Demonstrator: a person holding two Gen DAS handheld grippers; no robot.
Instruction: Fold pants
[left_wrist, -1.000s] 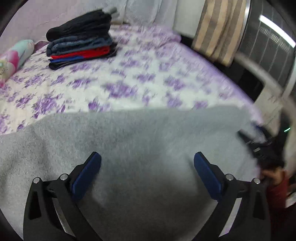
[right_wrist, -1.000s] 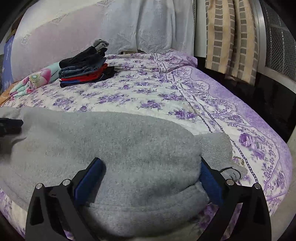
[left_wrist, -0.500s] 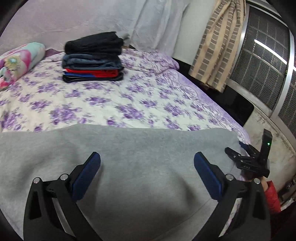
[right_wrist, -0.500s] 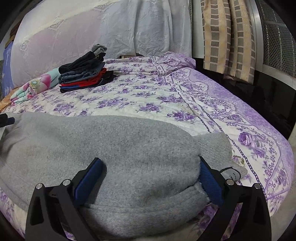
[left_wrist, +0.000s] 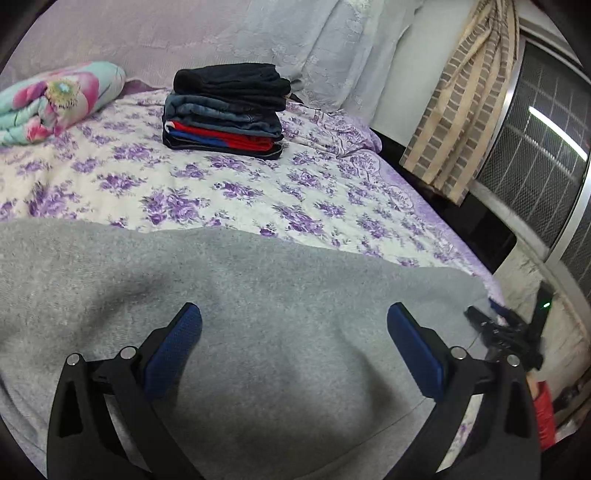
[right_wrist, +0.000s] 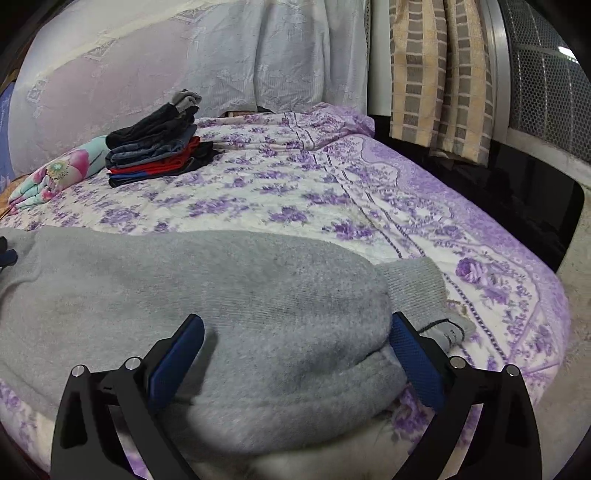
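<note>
No text can be read in either view. The only printed matter is a small white tag (right_wrist: 451, 334) at the cuff end of the grey pants (right_wrist: 229, 295), seen from the right wrist; it carries a few dark marks that are too small and blurred to make out as letters. The purple floral bedspread (left_wrist: 229, 192), the stack of folded clothes (left_wrist: 225, 110) and the striped curtain (left_wrist: 465, 110) show patterns only, with no brand, number or sign.

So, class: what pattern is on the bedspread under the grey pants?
Purple flowers on white bedspread, clearest in the right wrist view.
</note>
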